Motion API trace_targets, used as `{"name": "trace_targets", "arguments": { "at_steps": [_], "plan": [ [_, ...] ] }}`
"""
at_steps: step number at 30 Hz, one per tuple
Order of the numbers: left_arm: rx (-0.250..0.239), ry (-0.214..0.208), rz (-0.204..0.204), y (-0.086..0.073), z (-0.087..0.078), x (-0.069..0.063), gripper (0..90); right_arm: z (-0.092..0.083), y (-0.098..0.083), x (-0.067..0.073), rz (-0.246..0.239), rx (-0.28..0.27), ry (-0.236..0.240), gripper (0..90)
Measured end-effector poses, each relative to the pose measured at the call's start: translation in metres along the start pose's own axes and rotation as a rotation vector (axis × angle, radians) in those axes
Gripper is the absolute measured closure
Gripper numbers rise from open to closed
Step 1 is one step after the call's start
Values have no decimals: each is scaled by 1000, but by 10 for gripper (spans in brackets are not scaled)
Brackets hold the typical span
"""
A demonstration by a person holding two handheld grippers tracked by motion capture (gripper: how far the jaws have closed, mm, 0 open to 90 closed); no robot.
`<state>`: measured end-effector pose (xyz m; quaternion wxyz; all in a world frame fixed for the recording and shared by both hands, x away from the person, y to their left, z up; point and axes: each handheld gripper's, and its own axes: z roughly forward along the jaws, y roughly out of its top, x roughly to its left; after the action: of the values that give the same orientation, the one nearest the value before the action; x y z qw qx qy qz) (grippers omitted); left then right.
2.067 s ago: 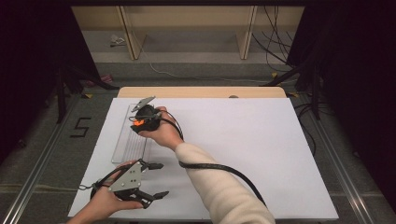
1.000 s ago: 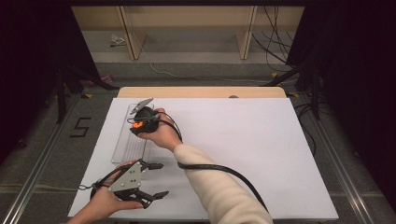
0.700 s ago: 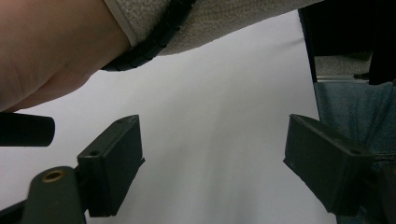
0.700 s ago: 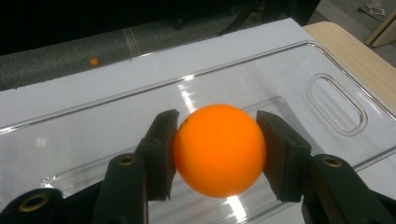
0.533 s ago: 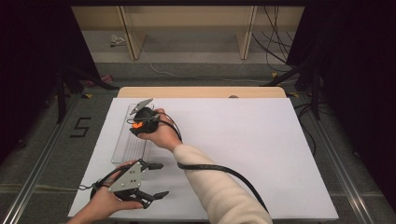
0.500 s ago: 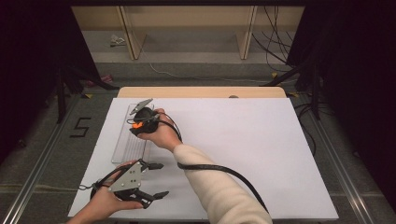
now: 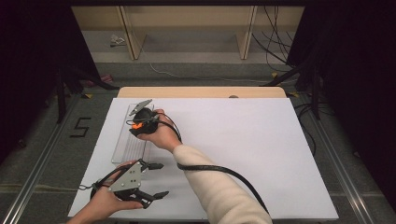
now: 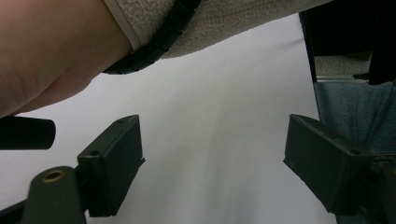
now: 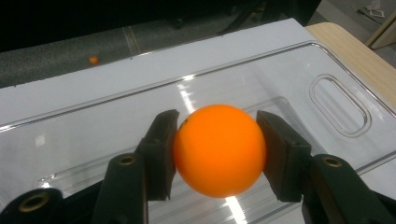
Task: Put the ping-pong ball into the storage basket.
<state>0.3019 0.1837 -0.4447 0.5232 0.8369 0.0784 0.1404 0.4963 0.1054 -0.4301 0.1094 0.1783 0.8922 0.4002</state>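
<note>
Nearest, the left gripper rests wide open and empty on the white desk. Farther off, the right gripper clamps a smooth orange ball directly above the clear plastic tray, long axis running away from the person.

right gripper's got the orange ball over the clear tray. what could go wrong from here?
1. The right gripper holds the orange ball by two small pads on a round surface; it could squirt out.
2. If released, the ball may roll across the smooth clear tray and off it.
3. The cable trails across the table and could snag the open left gripper.
</note>
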Motion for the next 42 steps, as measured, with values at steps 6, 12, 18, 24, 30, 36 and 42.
{"name": "trace_targets", "arguments": {
  "at_steps": [6, 12, 18, 24, 30, 36, 42],
  "plan": [
    [-1, 0, 0, 0, 0, 0, 188, 1, -1, 0, -1, 2, -3, 510],
    [-2, 1, 0, 0, 0, 0, 188, -1, 1, 0, 8, -9, 1, 461],
    [-3, 1, 0, 0, 0, 0, 188, -8, 3, -1, 23, -40, -1, 347],
    [-2, 1, 0, 0, 0, 0, 188, -19, 7, -2, 21, -72, -9, 268],
    [0, 0, 0, 0, 0, 0, 188, -30, 2, -6, 25, -79, -26, 205],
    [-1, 1, -1, 0, 0, 0, 188, -44, -8, -14, 58, -99, -54, 164],
    [-2, 3, -2, 0, 0, 0, 188, -59, -17, -23, 71, -102, -74, 163]
  ]
}}
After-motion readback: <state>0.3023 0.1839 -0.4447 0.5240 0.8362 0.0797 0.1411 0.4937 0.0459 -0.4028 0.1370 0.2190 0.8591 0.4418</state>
